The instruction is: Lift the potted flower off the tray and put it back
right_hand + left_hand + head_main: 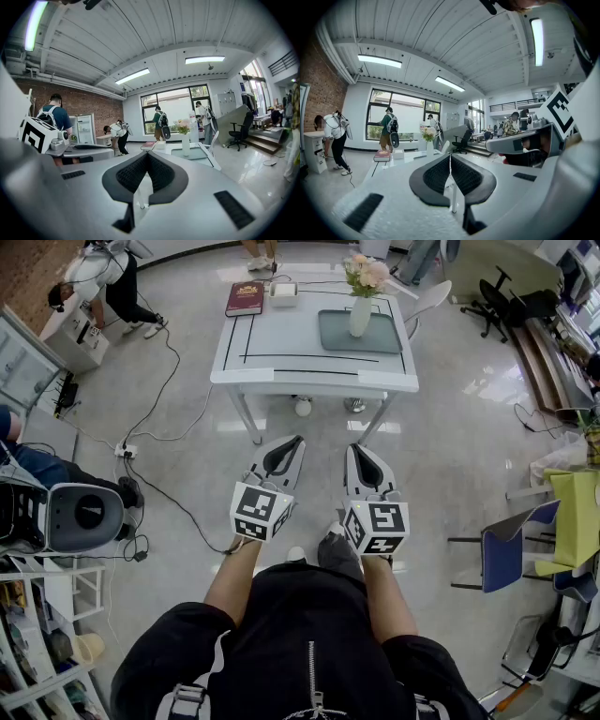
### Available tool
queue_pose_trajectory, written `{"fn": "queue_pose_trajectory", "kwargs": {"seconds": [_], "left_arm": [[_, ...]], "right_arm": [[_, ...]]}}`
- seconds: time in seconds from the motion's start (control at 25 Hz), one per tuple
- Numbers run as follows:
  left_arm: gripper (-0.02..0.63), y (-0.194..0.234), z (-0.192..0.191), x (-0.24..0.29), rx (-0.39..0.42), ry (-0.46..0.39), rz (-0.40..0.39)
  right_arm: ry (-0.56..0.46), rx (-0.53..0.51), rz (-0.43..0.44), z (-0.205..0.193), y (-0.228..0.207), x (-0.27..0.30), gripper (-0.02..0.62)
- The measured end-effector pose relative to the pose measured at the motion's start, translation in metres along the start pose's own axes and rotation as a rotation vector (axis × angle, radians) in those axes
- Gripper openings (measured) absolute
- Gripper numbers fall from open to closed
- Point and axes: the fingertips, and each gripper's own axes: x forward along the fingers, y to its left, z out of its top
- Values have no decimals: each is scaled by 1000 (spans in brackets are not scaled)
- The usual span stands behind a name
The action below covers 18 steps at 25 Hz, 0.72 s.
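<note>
Potted flower point(361, 298) seemingly on tray point(333, 336); left tongs point(297, 441), right tongs point(355, 449) closed.

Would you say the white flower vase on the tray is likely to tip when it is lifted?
Probably top-heavy: the vase is tall and narrow, with flowers spreading above it. Its white surface looks smooth, so it may slip.

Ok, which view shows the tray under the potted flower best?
The head view: it looks down on the whole tray, with the potted flower standing on it. The right gripper view shows it only as a thin edge-on strip; in the left gripper view it is barely visible.
</note>
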Motion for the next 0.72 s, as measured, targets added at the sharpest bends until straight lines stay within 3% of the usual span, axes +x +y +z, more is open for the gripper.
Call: {"fn": "queue_pose_trajectory", "kwargs": {"seconds": [0.72], "left_arm": [[9, 39, -11, 55, -27, 35, -1]], "right_arm": [[8, 25, -22, 0, -31, 58, 8]]}}
